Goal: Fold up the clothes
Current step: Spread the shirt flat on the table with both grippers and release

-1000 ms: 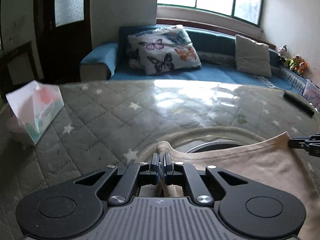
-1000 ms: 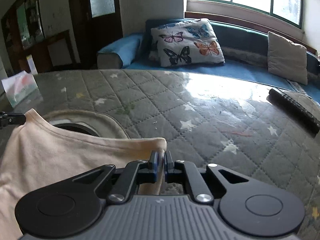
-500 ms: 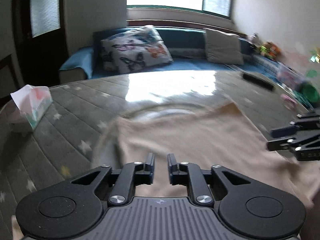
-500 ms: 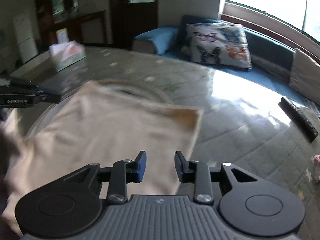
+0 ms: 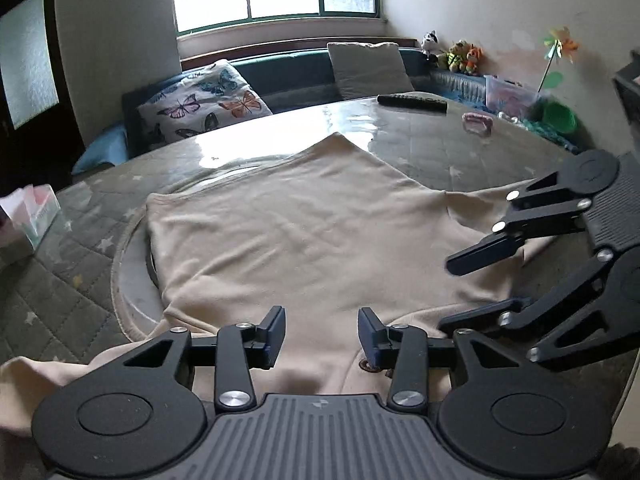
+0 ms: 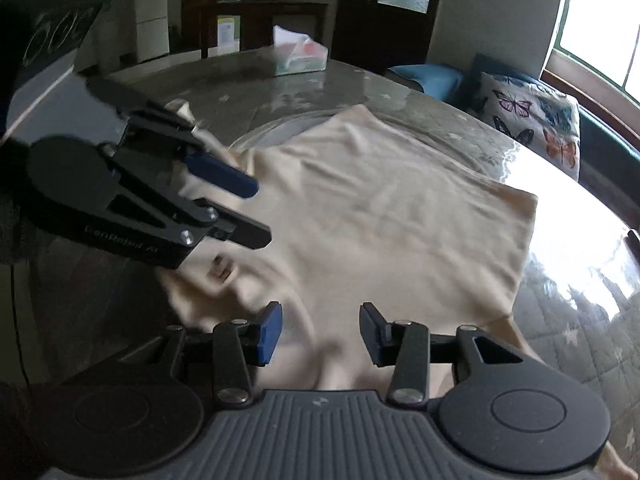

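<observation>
The cream garment (image 5: 304,240) is spread across the glass-topped worktop (image 5: 420,148), directly ahead of and beneath both sets of jaws. The left gripper (image 5: 322,334) is held with jaws wide, nothing between them; the right gripper (image 6: 320,334) is likewise spread and empty. The cloth's long axis is judged to run away from the jaws toward the window. A bunched near edge lies closest to the left gripper, so a re-grasp there is judged likely. The tissue box (image 6: 300,56) is shown clearly only in the right view; the remote control (image 5: 412,102) appears only in the left.
</observation>
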A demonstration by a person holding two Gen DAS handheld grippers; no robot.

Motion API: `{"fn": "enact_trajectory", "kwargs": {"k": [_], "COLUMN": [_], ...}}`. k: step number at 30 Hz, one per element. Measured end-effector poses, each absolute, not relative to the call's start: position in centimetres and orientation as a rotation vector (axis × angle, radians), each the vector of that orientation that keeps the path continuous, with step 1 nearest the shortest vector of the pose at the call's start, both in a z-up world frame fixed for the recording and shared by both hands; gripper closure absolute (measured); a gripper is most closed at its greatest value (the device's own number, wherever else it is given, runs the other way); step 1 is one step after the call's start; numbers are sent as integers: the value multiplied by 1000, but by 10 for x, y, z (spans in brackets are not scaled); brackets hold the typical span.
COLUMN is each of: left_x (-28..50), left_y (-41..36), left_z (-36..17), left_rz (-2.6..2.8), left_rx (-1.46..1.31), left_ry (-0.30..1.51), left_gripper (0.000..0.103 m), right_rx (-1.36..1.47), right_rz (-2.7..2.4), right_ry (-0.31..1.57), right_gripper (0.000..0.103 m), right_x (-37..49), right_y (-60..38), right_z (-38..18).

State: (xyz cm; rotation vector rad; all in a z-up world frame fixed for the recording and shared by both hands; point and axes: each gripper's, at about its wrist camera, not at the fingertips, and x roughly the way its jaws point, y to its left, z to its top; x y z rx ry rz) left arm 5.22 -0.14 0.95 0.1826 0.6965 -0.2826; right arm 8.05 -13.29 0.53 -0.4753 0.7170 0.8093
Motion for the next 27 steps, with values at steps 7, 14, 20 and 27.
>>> {"fn": "enact_trajectory", "kwargs": {"k": [7,14,20,27], "left_x": [62,70,66,66], "left_y": [-10,-49,-71,-78], "left_z": [25,14,3,-5], "left_rz": [-288,-381,-424,-434], "left_rx": [118,98,130,155], "left_ry": [653,672,696,720], "left_gripper": [59,59,59,58], "right_rx": [-283,-155,-50,38], "right_rz": [684,364,79,11], "right_ry": [709,723,730,780], "right_gripper": [58,58,58,62], "right_x": [74,81,88,97], "right_y": [-195,-281,-349,-385], "right_z": [27,27,16,-6]}}
